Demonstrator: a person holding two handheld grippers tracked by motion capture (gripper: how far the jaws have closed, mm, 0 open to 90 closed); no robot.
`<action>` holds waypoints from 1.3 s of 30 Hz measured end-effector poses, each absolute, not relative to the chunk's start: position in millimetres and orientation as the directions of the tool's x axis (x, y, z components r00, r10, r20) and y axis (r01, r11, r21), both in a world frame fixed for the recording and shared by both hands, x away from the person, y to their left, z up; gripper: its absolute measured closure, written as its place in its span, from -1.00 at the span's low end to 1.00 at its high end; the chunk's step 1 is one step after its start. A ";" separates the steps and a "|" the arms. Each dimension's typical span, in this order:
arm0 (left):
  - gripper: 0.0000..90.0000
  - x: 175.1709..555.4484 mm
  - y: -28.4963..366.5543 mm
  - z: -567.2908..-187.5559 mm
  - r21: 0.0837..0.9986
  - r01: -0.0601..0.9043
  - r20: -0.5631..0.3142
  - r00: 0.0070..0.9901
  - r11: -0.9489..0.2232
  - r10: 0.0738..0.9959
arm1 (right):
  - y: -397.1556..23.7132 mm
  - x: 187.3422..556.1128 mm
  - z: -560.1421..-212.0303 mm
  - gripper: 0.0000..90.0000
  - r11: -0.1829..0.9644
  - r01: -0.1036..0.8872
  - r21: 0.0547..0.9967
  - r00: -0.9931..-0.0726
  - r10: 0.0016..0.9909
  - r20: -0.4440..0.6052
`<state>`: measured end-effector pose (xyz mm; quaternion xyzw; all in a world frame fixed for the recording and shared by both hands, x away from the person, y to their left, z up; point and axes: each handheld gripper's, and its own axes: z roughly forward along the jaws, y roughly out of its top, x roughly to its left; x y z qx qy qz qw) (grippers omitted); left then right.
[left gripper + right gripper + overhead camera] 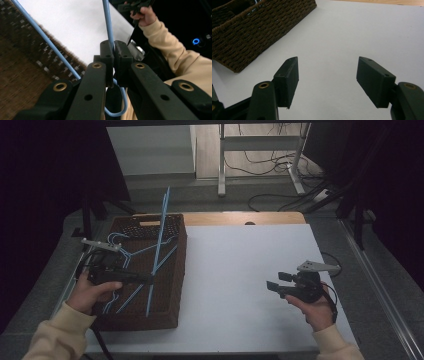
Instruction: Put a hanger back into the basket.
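Note:
A brown woven basket (170, 285) stands on the left part of the white table (240, 265). My left gripper (149, 279) is over the basket, shut on a light blue wire hanger (160, 240) that tilts upward, its long bar reaching past the basket's far rim. In the left gripper view the jaws (114, 48) pinch the blue hanger wire (107, 22) just above its curved hook. My right gripper (272, 285) is held above the table's right side, open with nothing between its fingers (327, 80).
More blue hangers (119, 251) lie in the basket (249, 32). Bare white tabletop (342, 32) spreads between the basket and the right hand (146, 15). A strip of wooden table edge (240, 218) runs along the back, with a metal frame and cables on the floor behind.

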<state>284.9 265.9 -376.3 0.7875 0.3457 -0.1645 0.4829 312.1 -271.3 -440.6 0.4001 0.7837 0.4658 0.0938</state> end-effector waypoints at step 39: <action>0.91 323.3 327.0 -430.2 0.491 0.731 -0.530 0.682 -0.474 0.503 | -271.8 314.1 -444.5 -0.22 0.249 0.555 0.794 -0.656 0.718 0.234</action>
